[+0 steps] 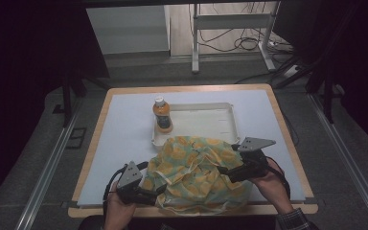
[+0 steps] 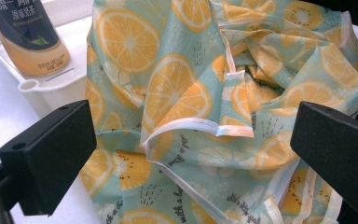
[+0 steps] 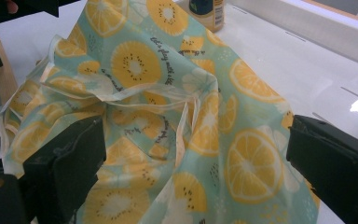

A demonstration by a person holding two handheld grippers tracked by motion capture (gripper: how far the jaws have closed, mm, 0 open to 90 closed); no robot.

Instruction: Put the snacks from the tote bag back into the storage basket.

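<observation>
Thin, soft mint-green fabric bag w/ orange-slice print (image 1: 195, 173) lay crumpled at the near edge of the white-topped wooden table (image 1: 124, 139), its far side lapping against the near rim of the white plastic tray (image 1: 220, 111). Judged light, limp and a bit slick, prob. nylon-type; it would sag and fold rather than keep shape, so no stiff spot to push on. Best hold looked like the pale bound hem around the mouth, seen in the left gripper view as a doubled edge (image 2: 205, 127); a pinch on flat cloth would likely slide or take just one layer.

Left gripper (image 1: 149, 191) sat at the bag's near-left corner, jaws wide apart, cloth between them but not pinched. Right gripper (image 1: 230, 171) was at the bag's right side, jaws likewise spread, nothing clamped.

Count: 1 bag, 1 tray, 1 orange-drink bottle w/ white cap (image 1: 162, 115) standing upright in the tray's left end, 2 grippers, 2 hands.
</observation>
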